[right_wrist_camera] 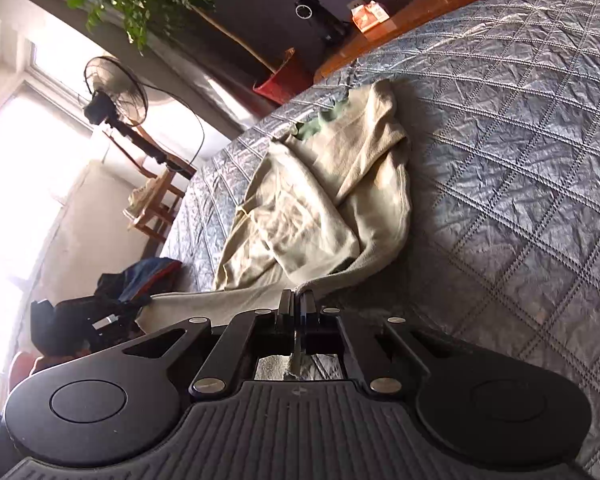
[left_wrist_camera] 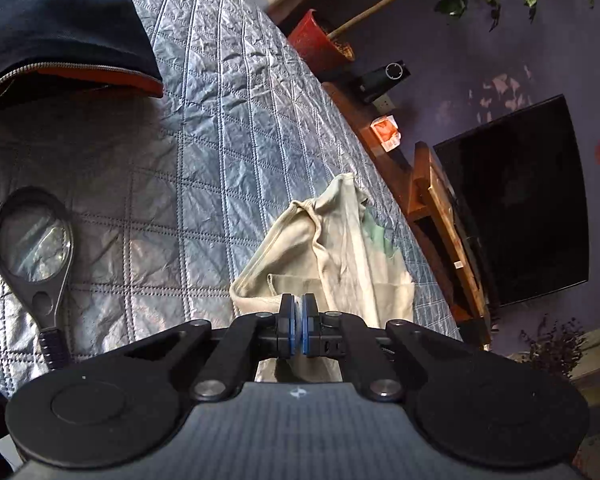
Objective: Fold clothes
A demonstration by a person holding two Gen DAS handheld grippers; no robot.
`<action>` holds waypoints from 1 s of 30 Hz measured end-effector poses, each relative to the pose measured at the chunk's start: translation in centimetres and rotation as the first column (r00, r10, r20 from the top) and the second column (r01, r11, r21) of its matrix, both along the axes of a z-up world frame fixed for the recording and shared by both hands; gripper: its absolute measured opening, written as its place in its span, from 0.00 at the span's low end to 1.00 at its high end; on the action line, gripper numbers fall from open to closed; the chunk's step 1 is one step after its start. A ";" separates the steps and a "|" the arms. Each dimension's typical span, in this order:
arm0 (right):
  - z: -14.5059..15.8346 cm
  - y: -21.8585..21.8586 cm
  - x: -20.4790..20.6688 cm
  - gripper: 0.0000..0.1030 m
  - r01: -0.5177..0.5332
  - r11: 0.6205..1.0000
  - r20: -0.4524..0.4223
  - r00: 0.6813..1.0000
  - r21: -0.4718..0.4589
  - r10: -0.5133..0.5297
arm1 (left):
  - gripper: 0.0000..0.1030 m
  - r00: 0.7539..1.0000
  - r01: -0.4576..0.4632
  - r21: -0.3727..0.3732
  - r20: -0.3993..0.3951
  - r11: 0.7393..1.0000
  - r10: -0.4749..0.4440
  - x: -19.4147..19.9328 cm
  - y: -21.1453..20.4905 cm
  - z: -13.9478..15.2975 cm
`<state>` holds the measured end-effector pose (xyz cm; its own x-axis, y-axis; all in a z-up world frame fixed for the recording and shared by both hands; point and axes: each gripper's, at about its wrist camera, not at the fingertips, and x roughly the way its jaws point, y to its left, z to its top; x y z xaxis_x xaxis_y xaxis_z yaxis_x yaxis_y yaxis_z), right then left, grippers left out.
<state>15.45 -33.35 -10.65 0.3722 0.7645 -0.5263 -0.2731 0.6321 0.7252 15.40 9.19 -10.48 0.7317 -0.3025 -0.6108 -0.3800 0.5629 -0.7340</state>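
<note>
A cream-coloured garment [left_wrist_camera: 332, 248] with a green print lies crumpled on the quilted silver-blue bed cover [left_wrist_camera: 204, 128]. My left gripper [left_wrist_camera: 298, 307] is shut on an edge of it, with the cloth pinched between the blue pads. In the right wrist view the same garment [right_wrist_camera: 324, 196] lies bunched in folds on the cover [right_wrist_camera: 520, 168], and my right gripper [right_wrist_camera: 298, 298] is shut on another edge of it, with a strip of fabric stretched off to the left.
A magnifying glass [left_wrist_camera: 32, 240] lies on the cover at the left. A dark jacket with orange lining [left_wrist_camera: 60, 40] lies at the far left. Past the bed's edge are a wooden shelf [left_wrist_camera: 444, 216], a television [left_wrist_camera: 516, 208], a red plant pot [left_wrist_camera: 316, 38] and a fan [right_wrist_camera: 114, 94].
</note>
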 end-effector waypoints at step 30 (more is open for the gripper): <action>-5.5 13.5 6.9 0.44 -0.143 0.887 0.203 0.946 -0.439 0.253 | 0.25 0.965 0.257 0.335 -0.147 0.907 -0.220 18.0 -7.9 -3.8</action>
